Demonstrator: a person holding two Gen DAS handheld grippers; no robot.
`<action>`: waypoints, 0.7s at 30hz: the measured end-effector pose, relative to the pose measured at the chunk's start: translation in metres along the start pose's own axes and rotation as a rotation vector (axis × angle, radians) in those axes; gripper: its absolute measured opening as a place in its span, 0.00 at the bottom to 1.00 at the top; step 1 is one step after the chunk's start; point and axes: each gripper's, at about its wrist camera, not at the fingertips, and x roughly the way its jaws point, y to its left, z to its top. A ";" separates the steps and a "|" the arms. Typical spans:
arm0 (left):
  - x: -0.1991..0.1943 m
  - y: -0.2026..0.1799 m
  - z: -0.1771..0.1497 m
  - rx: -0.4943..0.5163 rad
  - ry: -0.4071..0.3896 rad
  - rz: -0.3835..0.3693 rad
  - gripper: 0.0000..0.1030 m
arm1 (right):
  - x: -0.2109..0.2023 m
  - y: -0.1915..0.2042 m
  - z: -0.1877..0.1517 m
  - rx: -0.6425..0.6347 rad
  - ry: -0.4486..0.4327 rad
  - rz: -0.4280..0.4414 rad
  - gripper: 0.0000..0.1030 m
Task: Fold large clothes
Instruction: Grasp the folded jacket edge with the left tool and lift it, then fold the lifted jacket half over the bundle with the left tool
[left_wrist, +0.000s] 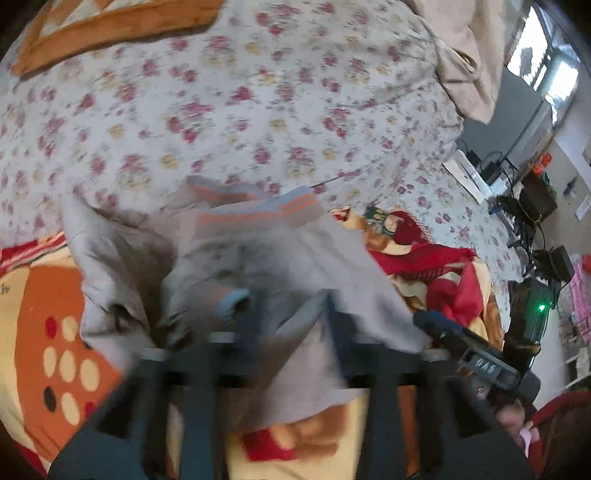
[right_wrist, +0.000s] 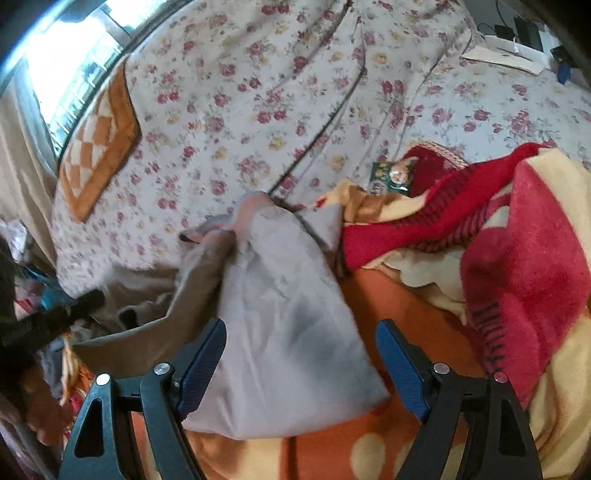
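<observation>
Right gripper (right_wrist: 301, 363) fingers wide over grey garment (right_wrist: 288, 314); left gripper (left_wrist: 291, 325) blurred, grip unclear.

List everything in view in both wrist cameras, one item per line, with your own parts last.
grey garment: one, pale grey with orange-striped trim, crumpled on the blanket, lying between the right jaws
blanket: one, red, cream and orange, bunched on the bed's near side
floral sheet: one, white with pink roses, covering the bed
cushion: one, orange and cream check, far side of the bed near the window
beige cloth: one, heaped at the bed's far corner
green packet: one, green, at the blanket's edge
electronics and cables: several, black, beside the bed
left gripper: one, dark, blurred, garment draped over it
right gripper: one, black with blue pads, jaws open
hand: one, on the right gripper's handle
</observation>
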 end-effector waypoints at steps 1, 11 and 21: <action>-0.004 0.008 -0.005 -0.028 -0.011 0.001 0.65 | 0.000 0.003 -0.001 -0.004 0.005 0.012 0.79; -0.035 0.076 -0.054 -0.119 -0.044 0.055 0.68 | 0.009 0.013 -0.014 -0.047 0.055 0.030 0.79; -0.005 0.202 -0.097 -0.532 0.010 0.011 0.68 | 0.048 0.068 -0.024 -0.224 0.108 -0.007 0.79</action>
